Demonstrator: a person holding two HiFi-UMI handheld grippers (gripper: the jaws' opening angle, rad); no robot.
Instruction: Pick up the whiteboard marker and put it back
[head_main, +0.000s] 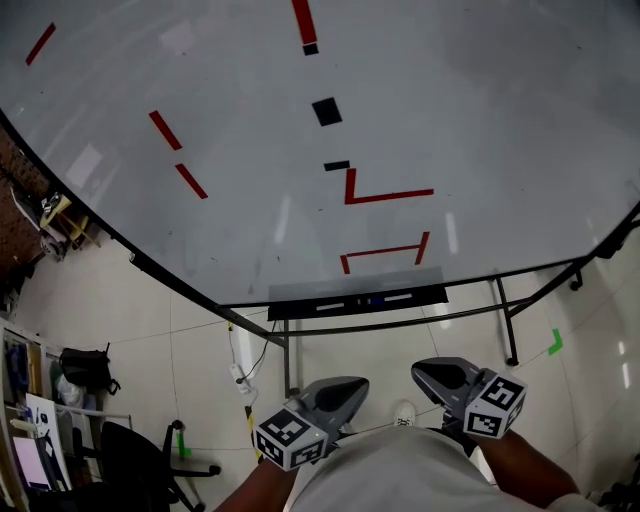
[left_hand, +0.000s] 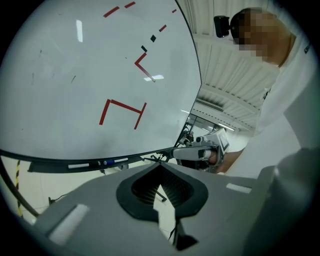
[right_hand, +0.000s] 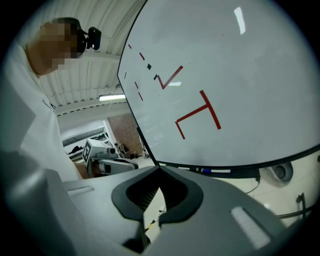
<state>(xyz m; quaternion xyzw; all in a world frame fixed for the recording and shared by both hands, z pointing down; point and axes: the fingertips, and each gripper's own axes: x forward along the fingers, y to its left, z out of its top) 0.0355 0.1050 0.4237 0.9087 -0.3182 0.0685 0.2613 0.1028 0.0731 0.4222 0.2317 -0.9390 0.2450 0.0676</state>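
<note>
Whiteboard marker (head_main: 390, 297) is lying flat along the tray (head_main: 290, 308) under the bottom edge of the whiteboard (head_main: 450, 120), a bit right of tray centre: white barrel, blue end pointing left. A dark bit and a second white piece (head_main: 330, 306) sit further left in the same tray; we can't tell what they are at this size. We'd expect the marker to be light, rigid and smooth plastic, so it may roll or twist between hard pads, though a firm squeeze shouldn't hurt it. Any grip is best taken across the white barrel near its middle, clear of the blue end, which we read as the cap and which could pull off. Come in from the near side, since the board blocks the far side. The tray lip looks shallow, but we can't judge the clearance under the barrel. Left gripper (left_hand: 161, 170) is clenched tip to tip with nothing between the jaws. Right gripper (right_hand: 159, 172) is the same, closed and empty. Both are held low and near, close to the person's body, side by side and well apart from the tray. Marker in the tray with both claws empty fits two readings: marker waiting in the tray to be lifted, or already set back there. These views don't settle which, so we're not calling a stage. Red line marks (head_main: 385, 195) on the board above the tray aren't relevant to the grab.
</note>
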